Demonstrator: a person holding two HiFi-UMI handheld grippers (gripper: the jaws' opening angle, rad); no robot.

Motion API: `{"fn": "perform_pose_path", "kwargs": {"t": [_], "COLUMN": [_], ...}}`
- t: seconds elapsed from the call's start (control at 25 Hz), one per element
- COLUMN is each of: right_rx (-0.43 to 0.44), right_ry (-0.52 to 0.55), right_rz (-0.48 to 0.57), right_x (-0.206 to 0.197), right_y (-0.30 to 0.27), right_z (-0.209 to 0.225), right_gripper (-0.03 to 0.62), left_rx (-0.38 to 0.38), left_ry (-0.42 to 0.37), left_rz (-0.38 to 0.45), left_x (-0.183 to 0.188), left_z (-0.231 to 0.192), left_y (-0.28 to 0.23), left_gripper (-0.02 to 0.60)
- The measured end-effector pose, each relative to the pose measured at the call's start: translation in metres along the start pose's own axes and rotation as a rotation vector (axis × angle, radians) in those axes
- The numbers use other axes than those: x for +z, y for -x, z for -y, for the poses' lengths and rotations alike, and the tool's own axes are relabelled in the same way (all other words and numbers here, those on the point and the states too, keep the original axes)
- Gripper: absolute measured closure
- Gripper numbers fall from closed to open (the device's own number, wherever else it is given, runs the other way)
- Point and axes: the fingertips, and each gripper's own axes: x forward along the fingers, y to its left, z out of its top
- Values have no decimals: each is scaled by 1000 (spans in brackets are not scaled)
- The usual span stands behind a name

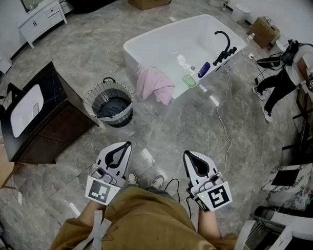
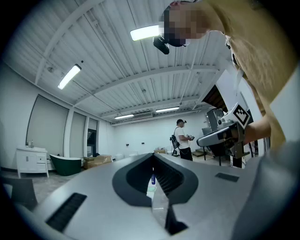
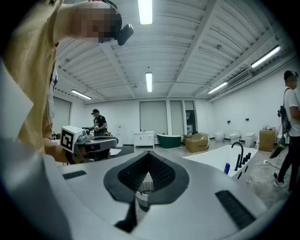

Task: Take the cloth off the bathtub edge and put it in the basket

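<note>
A pink cloth (image 1: 155, 84) hangs over the near left edge of the white bathtub (image 1: 164, 40). To its left on the floor stands a round wire basket (image 1: 109, 102) with a dark lining. Both grippers are held low in front of the person's body, well short of tub and basket. The left gripper (image 1: 127, 143) is shut with nothing in it, its jaws meeting at the tips (image 2: 152, 157). The right gripper (image 1: 186, 154) is shut and empty too (image 3: 149, 153). The tub (image 3: 220, 161) shows at the right in the right gripper view.
A dark vanity cabinet (image 1: 49, 118) with a white basin stands at the left. On the tub rim are a black faucet (image 1: 224, 47) and a blue bottle (image 1: 203, 70). A cable (image 1: 225, 124) runs across the marble floor. A person (image 1: 286, 75) stands at the far right.
</note>
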Motion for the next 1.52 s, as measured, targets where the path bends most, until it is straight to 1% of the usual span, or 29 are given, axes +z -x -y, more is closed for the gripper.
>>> {"fn": "perform_pose_path", "kwargs": {"t": [0.08, 0.28, 0.44, 0.64, 0.76, 0.96, 1.2, 1.32, 1.52], "right_rx": [5, 15, 19, 19, 27, 27, 10, 2, -24], "right_ry": [7, 9, -34, 7, -5, 0, -5, -2, -5], "right_rz": [-1, 1, 10, -4, 1, 0, -20, -35, -69], "right_x": [-1, -4, -9, -17, -19, -19, -25, -27, -27], "right_y": [3, 14, 21, 29, 32, 30, 19, -3, -51], "right_z": [5, 21, 35, 50, 57, 68, 83, 95, 123], "right_gripper": [591, 591, 591, 591, 591, 591, 591, 591, 591], "left_rx": [4, 10, 27, 50, 57, 75, 48, 35, 13], "left_ry": [-1, -9, -15, -21, -32, -29, 16, 33, 64], "left_rz": [5, -14, -15, -17, -18, -12, -18, -25, -29], "left_x": [2, 0, 0, -2, -1, -1, -13, -25, -46], "left_z": [6, 24, 35, 50, 53, 47, 38, 22, -24], "left_y": [-4, -12, -19, -27, -33, -44, -68, -85, -128], "left_gripper": [575, 575, 575, 575, 575, 575, 575, 575, 575]}}
